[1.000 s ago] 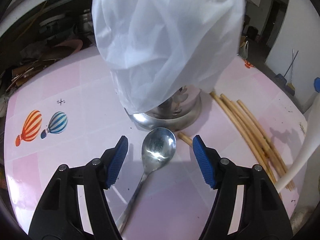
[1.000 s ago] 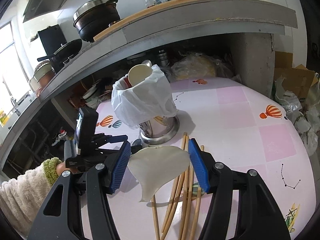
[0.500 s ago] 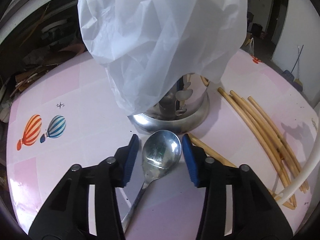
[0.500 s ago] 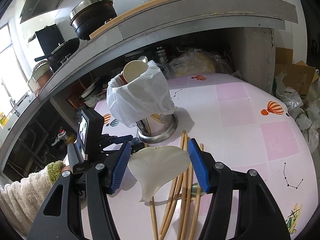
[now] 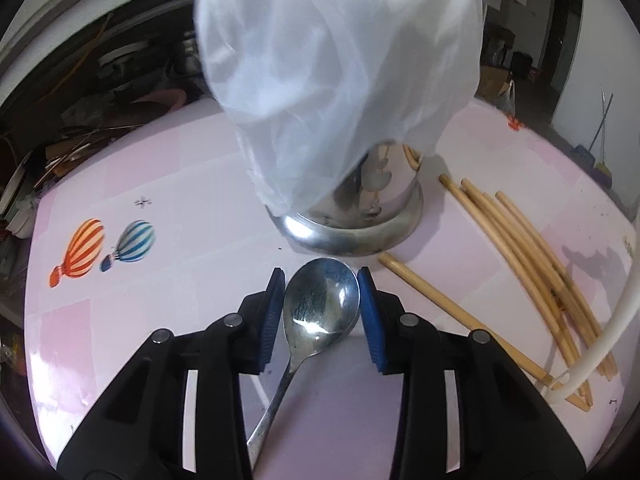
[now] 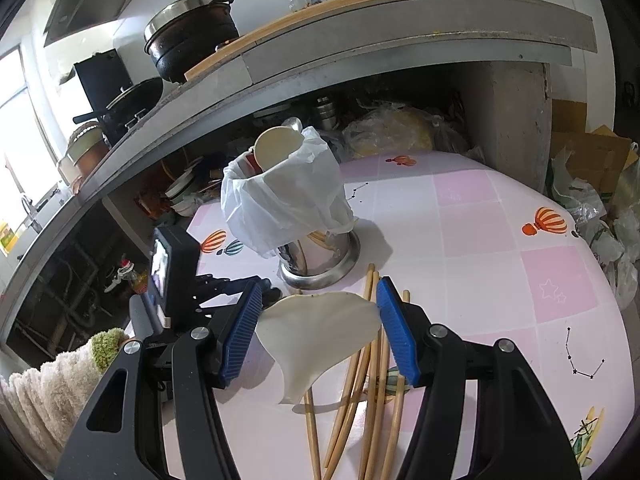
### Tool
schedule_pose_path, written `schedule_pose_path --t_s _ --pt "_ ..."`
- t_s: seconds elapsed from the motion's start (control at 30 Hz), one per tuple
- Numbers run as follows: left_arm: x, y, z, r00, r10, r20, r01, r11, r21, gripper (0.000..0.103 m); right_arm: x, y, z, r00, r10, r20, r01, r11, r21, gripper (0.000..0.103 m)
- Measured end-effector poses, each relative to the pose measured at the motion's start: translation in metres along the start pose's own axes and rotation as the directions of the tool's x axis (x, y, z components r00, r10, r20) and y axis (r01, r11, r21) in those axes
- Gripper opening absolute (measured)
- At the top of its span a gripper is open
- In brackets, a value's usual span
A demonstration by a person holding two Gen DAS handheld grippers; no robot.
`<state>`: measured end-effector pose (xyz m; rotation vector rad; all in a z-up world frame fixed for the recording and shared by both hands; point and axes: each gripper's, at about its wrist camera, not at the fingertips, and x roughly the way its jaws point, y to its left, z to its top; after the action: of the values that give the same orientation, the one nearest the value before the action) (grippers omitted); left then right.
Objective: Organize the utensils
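Nearest us in the left wrist view, our left gripper (image 5: 322, 300) is closing its blue pads (image 5: 269, 316) around the bowl of a metal spoon (image 5: 320, 308) that lies on the pink table (image 5: 180, 264). The bowl sits between the pads with both edges right at them; whether they already press on it, we cannot tell. The spoon's handle runs back toward us under the gripper.

In the right wrist view, our right gripper (image 6: 318, 332) stands about half open and grips the broad cream-white head of a plastic spatula or rice paddle (image 6: 320, 332) by its two edges, lifted above the table.

Just past the spoon's tip stands a steel utensil holder (image 5: 360, 208) on a wide round base, lined with a white plastic bag (image 5: 340, 72) that drapes over its rim. From the right wrist view we see a round cream-coloured utensil head (image 6: 277, 147) sticking out of its top.

Right of the holder, a loose bundle of wooden chopsticks (image 5: 532, 260) lies on the table, one stick (image 5: 420, 284) near the holder's base. Left of it, two hot-air balloon prints (image 5: 104, 250) mark the tabletop.

Farther off, a fuzzy sleeve (image 6: 52, 392) shows behind the left gripper, and a black pot (image 6: 192, 44) sits on the counter above.
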<state>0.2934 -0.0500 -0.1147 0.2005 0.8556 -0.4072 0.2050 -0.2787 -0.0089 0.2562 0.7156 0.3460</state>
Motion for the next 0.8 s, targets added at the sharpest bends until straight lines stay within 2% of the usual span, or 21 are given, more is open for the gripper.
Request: schedule_pose_path --t_s 0.23,0.5,0.8 --pt "-0.056 0.008 0.000 0.994 0.045 0.097 -0.042 0.999 -0.030 0.035 -0.005 0.005 -0.001 1.000 0.014 0.008 -0.014 1.000 -0.010 0.058" --pt "-0.126 0.019 0.001 0.975 0.113 0.189 -0.102 0.992 -0.070 0.035 -0.013 0.015 -0.002 0.999 0.038 0.018 -0.038 0.999 -0.029 0.058" --pt "-0.188 0.031 0.021 0.942 0.168 0.292 -0.137 0.983 -0.122 0.034 -0.017 0.023 -0.004 0.998 0.059 0.021 -0.058 0.997 -0.043 0.058"
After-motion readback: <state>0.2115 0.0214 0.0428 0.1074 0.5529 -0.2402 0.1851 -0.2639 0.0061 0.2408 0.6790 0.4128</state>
